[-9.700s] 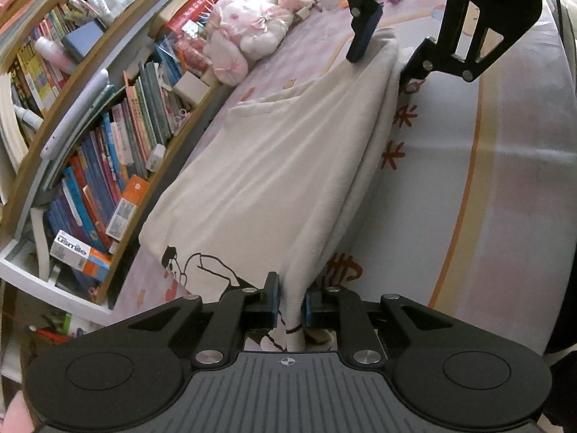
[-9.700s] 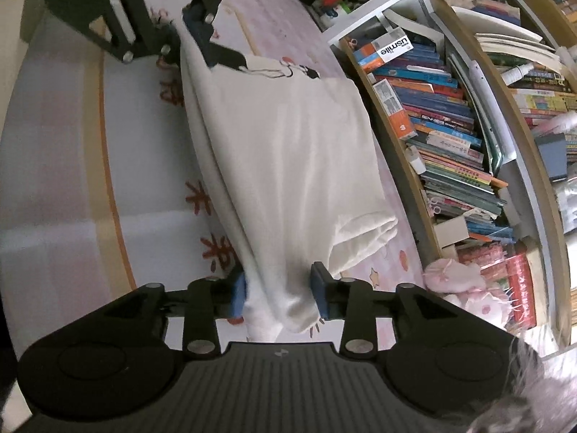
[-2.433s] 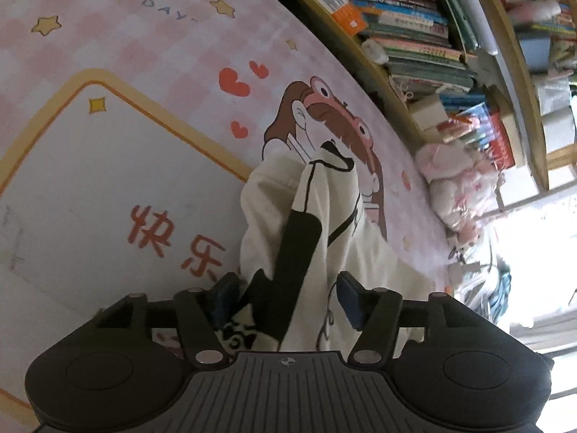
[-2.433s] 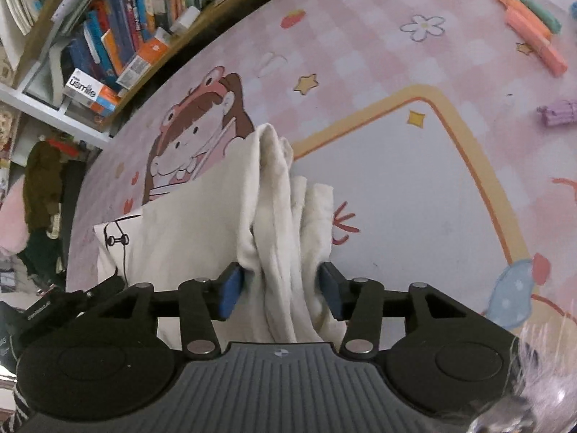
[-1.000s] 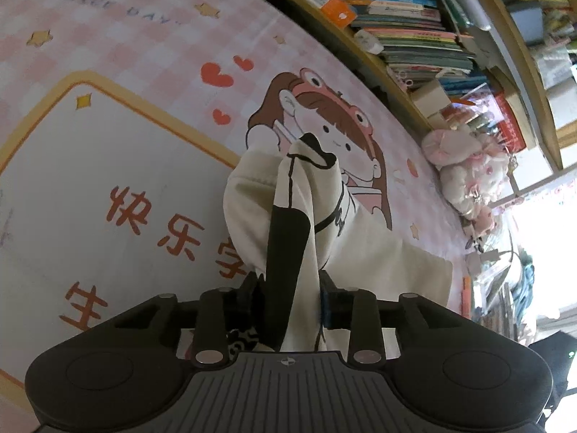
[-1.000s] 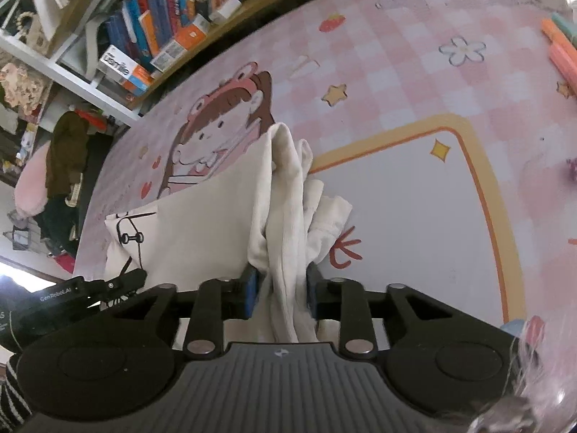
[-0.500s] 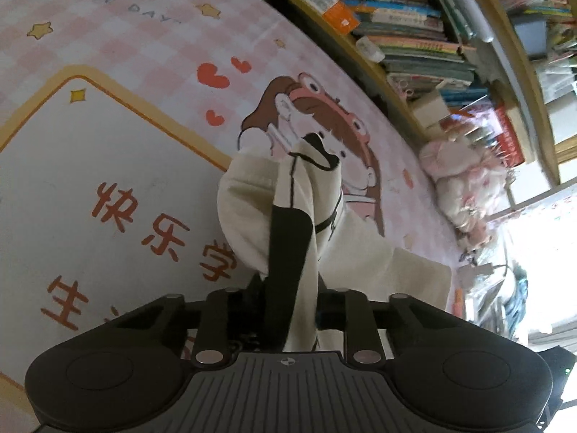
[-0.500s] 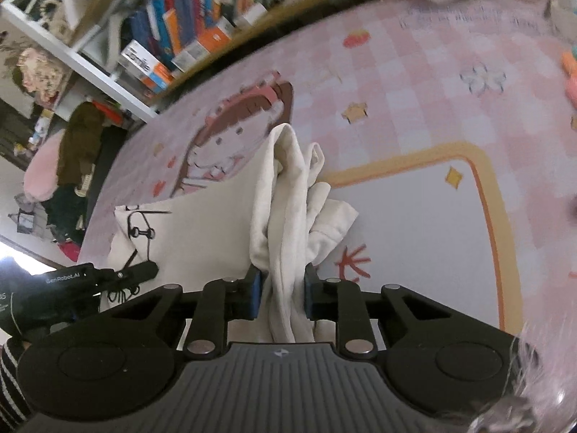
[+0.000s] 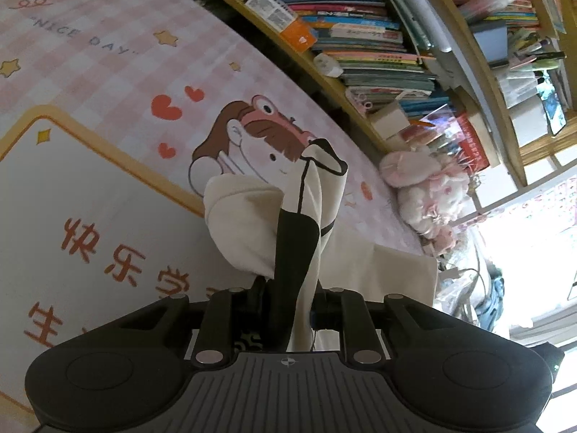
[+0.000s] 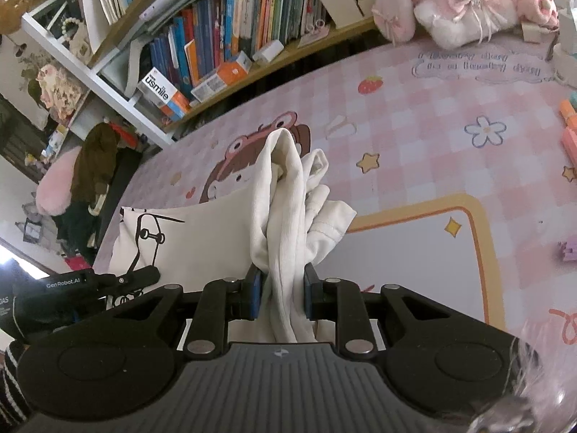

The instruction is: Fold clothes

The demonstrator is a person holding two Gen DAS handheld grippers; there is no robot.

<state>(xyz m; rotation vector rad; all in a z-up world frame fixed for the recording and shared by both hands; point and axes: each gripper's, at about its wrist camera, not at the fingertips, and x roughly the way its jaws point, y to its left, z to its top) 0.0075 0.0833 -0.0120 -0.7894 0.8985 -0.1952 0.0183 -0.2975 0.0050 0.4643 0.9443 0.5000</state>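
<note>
your left gripper (image 9: pixel 288 312) is clamped on the cream garment (image 9: pixel 249 227): the 2 jaws press in from both sides on a bunched fold that carries a broad black printed band, and the cloth rises between them into a peak edged with a thin black line. beside that peak a rounded lobe of the garment bulges toward the orange characters on the mat (image 9: pixel 90 137), and the rest of the cloth trails away toward the bright window side, lying low on the mat.

your right gripper (image 10: pixel 281 297) is clamped as well, its blue-padded fingers (image 10: pixel 254 296) squeezed against a thick twist of the same garment (image 10: pixel 285 216). here the cloth is plain ribbed cream, gathered into several vertical folds that stand up between the jaws, with a hemmed edge flopping out on the side of the yellow-bordered white panel. on the other side a flat stretch of the garment with a black line drawing lies on the mat, and the tip of your left gripper (image 10: pixel 137 276) shows at that end, touching the cloth.

the garment sits over the cartoon girl with the frog hat (image 9: pixel 252 133) printed on the pink checked mat, partly covering her face in both views. along the mat's far edge runs a crowded bookshelf (image 10: pixel 223 36), with pink and white plush toys (image 10: pixel 454 3) at the foot of it. pastel markers (image 10: pixel 569 122) lie at the mat's edge in the right wrist view.
</note>
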